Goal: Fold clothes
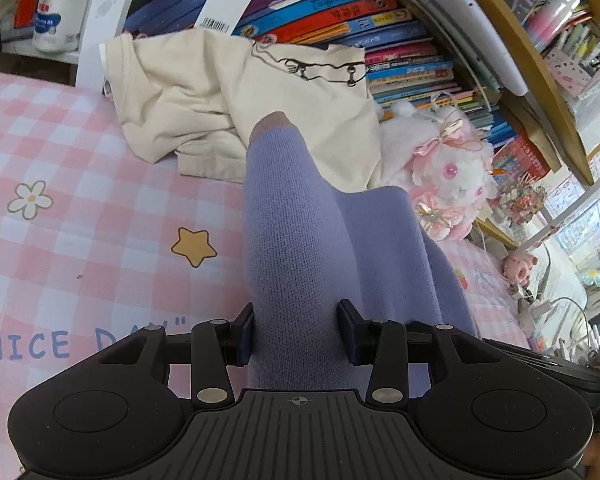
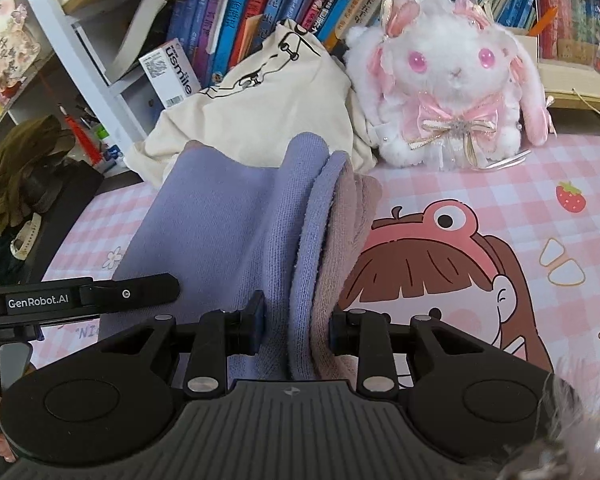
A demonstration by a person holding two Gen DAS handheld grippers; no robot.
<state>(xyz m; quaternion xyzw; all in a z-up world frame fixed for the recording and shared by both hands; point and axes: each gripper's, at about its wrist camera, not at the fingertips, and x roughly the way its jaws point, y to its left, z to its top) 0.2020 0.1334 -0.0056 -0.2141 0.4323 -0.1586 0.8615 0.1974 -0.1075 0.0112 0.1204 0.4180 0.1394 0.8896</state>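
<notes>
Both tools have hold of one lavender knit garment (image 1: 300, 216), which is lifted off the pink checked tabletop (image 1: 80, 208). The left tool (image 1: 298, 330) stands partly closed, its jaws pressing a thick roll of the knit that runs forward to a taupe-tipped end. The right tool (image 2: 296, 326) is likewise partly closed, clamped on a bunched stack of lavender layers with a taupe band (image 2: 348, 232) against its right jaw. The garment (image 2: 228, 216) hangs between the two tools, with the left tool's body showing at the left edge of the right wrist view.

This looks like the middle of a fold: the piece is gathered and held up, not yet laid flat. The next move probably calls for carrying both held edges together over the mat and lowering them evenly, so the layers land stacked. The cream printed garment (image 1: 204, 92) and the plush rabbit (image 2: 444, 76) lie close ahead and could snag the knit.
</notes>
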